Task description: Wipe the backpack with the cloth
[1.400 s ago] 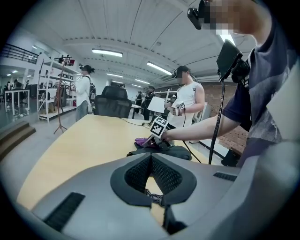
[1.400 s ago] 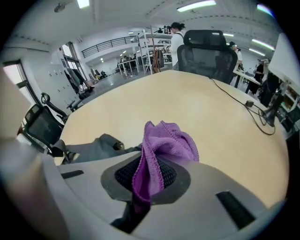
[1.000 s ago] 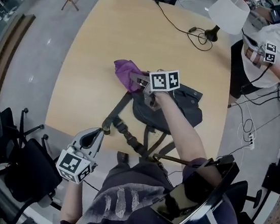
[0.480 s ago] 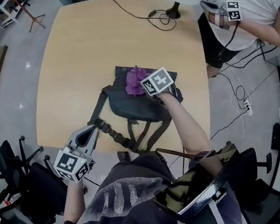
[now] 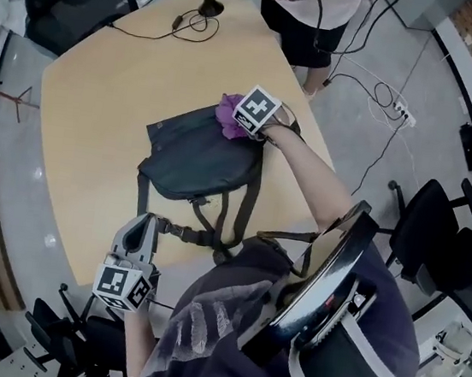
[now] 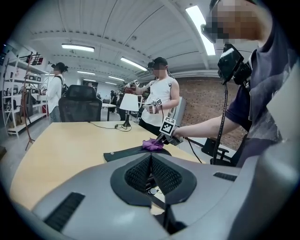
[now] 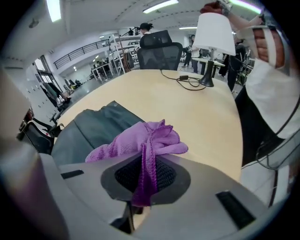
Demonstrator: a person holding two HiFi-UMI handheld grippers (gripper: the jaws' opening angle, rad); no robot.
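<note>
- The dark grey backpack [image 5: 198, 163] lies flat on the light wood desk [image 5: 101, 97]. In the head view its body runs roughly left to right across the desk, with the right end tipped a little further away.
- Its shoulder straps [image 5: 241, 214] come off the near side and point back toward the person. They end about at the desk's near edge.
- The purple cloth [image 5: 228, 112] is bunched up at the backpack's far right corner, resting on the fabric.
- The right hand-held gripper [image 5: 233, 121] is clamped tight on that cloth. In the right gripper view a fold of cloth [image 7: 146, 140] hangs down between the closed jaws.
- The left hand-held gripper [image 5: 141, 224] hovers off the near desk edge, close to the strap ends. Its jaws are pressed together with nothing between them.
- As for writing, I can only see black-and-white square patterns on the marker cubes [image 5: 257, 110], and no words are readable.
- At the far end of the desk stand a lamp with a white shade [image 7: 214, 29] and a black cable [image 5: 188, 25].
</note>
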